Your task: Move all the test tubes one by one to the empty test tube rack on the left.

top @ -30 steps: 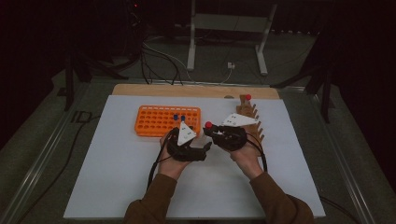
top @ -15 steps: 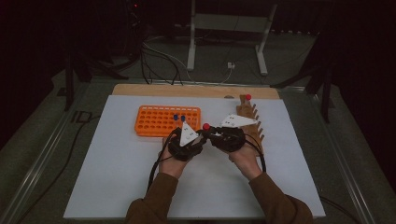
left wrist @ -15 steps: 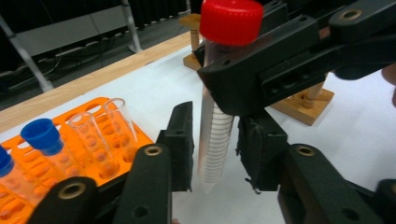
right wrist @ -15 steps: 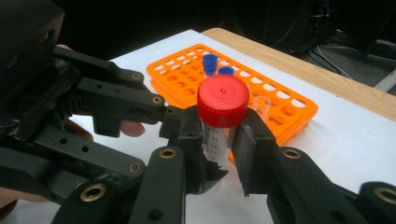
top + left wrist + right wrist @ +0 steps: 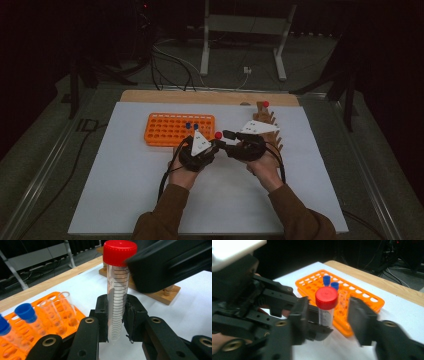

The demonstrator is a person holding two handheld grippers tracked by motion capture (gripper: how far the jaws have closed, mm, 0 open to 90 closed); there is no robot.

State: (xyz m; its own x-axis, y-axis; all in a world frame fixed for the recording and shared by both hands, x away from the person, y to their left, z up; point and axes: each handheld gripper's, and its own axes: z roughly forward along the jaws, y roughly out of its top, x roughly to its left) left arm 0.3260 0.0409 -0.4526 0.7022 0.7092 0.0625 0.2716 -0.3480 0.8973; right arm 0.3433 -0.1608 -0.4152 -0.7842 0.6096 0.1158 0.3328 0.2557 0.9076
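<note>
Fingers [image 5: 101, 315] of your left gripper [image 5: 199, 152] pinched the clear graduated plastic tube with the red screw cap [image 5: 117, 297] upright at mid-frame, just above the white desk [image 5: 125, 190]. Your right gripper [image 5: 328, 322] had just been opening: its fingers [image 5: 362, 320] stood spread on either side of the red cap, not pressing it. You looked mid hand-over, left taking the tube. Next, you needed to draw the right gripper clear and carry the tube toward the orange plastic tube rack [image 5: 165, 131] at upper left.

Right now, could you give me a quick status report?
Left gripper clamped on red-capped tube. Right gripper just opening, pads off it. Nothing in the way.
</note>
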